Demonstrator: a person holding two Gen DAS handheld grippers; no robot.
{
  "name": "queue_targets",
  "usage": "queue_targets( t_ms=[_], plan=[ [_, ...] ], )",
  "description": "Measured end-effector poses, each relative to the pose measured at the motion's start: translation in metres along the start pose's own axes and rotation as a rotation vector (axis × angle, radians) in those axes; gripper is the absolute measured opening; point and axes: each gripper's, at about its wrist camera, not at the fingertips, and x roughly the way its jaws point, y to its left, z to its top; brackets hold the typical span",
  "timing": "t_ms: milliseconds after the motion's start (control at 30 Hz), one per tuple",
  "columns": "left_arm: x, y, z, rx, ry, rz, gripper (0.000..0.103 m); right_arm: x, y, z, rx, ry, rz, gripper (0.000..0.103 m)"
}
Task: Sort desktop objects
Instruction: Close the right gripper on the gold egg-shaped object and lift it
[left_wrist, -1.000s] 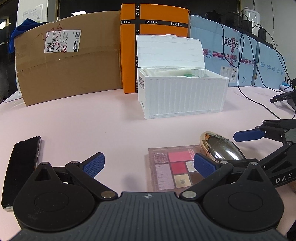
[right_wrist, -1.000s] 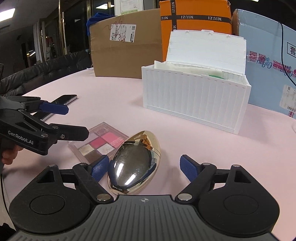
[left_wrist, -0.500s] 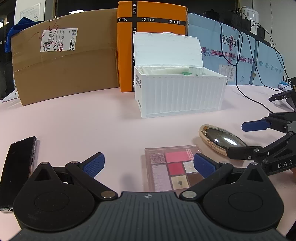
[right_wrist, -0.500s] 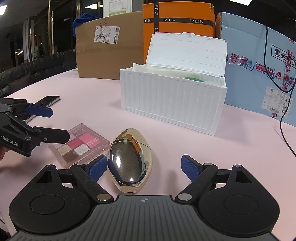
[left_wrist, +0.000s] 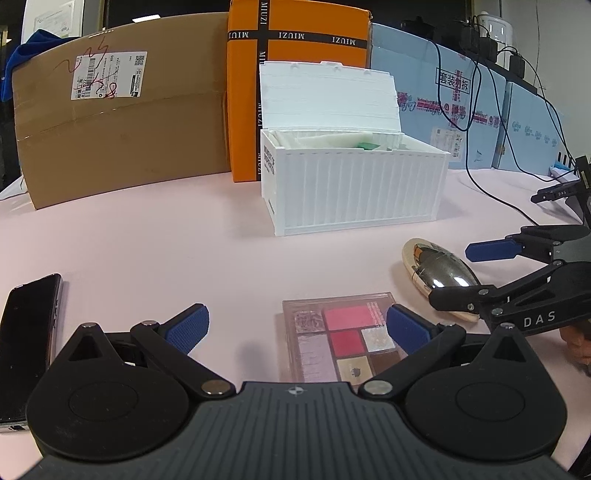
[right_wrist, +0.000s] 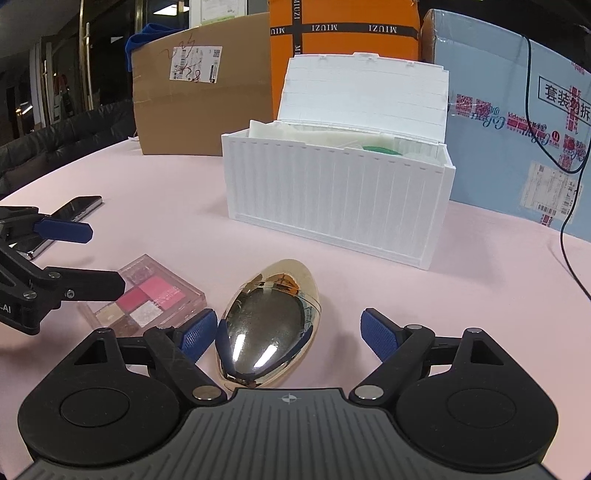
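My right tongs (right_wrist: 288, 332) are spread wide and hold nothing. The egg (right_wrist: 269, 325) — a gold, mirror-faced oval — lies on the table (right_wrist: 147, 206) between the two blue pads, low in the centre of the right view; the left pad (right_wrist: 197, 332) sits just beside its edge, and I cannot tell whether they touch. The right pad stands apart from it.

My left tongs (left_wrist: 297, 328) are also wide open and empty. The palette (left_wrist: 341, 339) lies flat at lower centre of the left view, toward the right pad (left_wrist: 406, 328), which overlaps its corner in the picture.

The phone (left_wrist: 29, 332) lies at the lower left edge of the left view. The white box (left_wrist: 354, 192) stands at upper centre — lid up, pale contents and something green inside. Behind it stand a brown carton (left_wrist: 122, 122), an orange box (left_wrist: 299, 40) and a blue box (right_wrist: 517, 110).
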Motion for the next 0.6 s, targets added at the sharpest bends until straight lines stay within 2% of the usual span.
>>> queue_targets(
  t_ms=[200, 333, 600],
  plan=[
    [0.0, 0.004, 0.006, 0.004, -0.014, 0.004, 0.103, 0.008, 0.001, 0.004, 0.032, -0.003, 0.018, 0.081],
    [0.002, 0.007, 0.008, 0.006, -0.014, 0.006, 0.103, 0.012, -0.001, 0.005, 0.047, 0.015, 0.032, 0.066],
    [0.008, 0.008, 0.015, 0.015, -0.012, -0.001, 0.103, 0.013, -0.005, 0.005, 0.061, 0.017, 0.057, 0.059]
  ],
)
